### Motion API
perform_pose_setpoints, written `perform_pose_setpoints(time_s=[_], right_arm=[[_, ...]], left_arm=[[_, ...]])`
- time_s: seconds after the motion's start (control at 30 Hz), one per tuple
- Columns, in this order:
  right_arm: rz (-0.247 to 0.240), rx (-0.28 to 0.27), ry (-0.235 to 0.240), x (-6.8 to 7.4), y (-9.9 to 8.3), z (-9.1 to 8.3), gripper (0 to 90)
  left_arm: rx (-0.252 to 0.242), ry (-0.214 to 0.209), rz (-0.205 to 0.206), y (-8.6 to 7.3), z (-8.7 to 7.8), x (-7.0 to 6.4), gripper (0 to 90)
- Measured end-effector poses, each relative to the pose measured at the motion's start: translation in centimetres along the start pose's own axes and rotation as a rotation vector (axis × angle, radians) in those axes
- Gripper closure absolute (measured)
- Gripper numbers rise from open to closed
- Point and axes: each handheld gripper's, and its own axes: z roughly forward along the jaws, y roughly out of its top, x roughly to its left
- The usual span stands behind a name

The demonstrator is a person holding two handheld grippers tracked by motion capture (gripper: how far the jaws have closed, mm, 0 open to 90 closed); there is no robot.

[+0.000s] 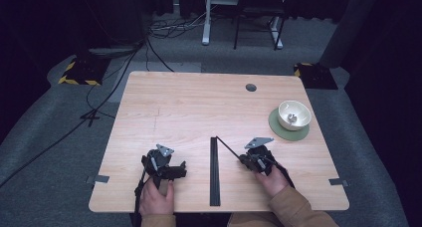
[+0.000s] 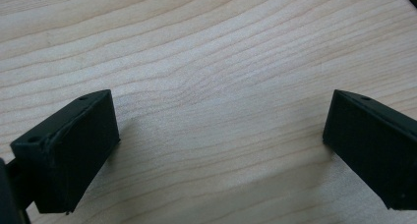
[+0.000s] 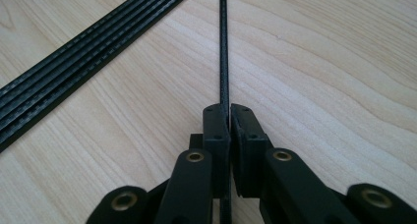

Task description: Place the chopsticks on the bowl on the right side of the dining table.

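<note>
Right gripper (image 1: 244, 159), near the worktop's front edge and right of centre: jaws clamped on a thin black rod (image 3: 224, 47), held at its near end and slanting away toward the top of a bundle of black rods (image 1: 214, 172). Bundle lying flat at mid-front, running straight from the front edge inward. Left gripper (image 1: 180, 168), front left: jaws wide apart over bare wood (image 2: 216, 86), holding nothing. Cream bowl (image 1: 294, 114) on a green mat (image 1: 278, 130) near the right edge.
</note>
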Motion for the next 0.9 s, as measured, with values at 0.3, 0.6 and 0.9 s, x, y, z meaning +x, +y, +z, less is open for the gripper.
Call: perform_pose_setpoints(time_s=[0.3, 0.6, 0.9], right_arm=[[-0.011, -0.027, 0.006, -0.3, 0.0, -2.0, 85.9], [-0.002, -0.06, 0.016, -1.5, -0.1, -4.9, 85.9], [-0.009, -0.112, 0.01, -2.0, 0.5, -7.6, 85.9]], left_arm=[[0.0, 0.012, -0.018, 0.1, 0.1, -0.1, 0.5], [0.0, 0.012, -0.018, 0.1, 0.1, -0.1, 0.5], [0.0, 0.013, -0.023, 0.1, 0.1, -0.1, 0.5]])
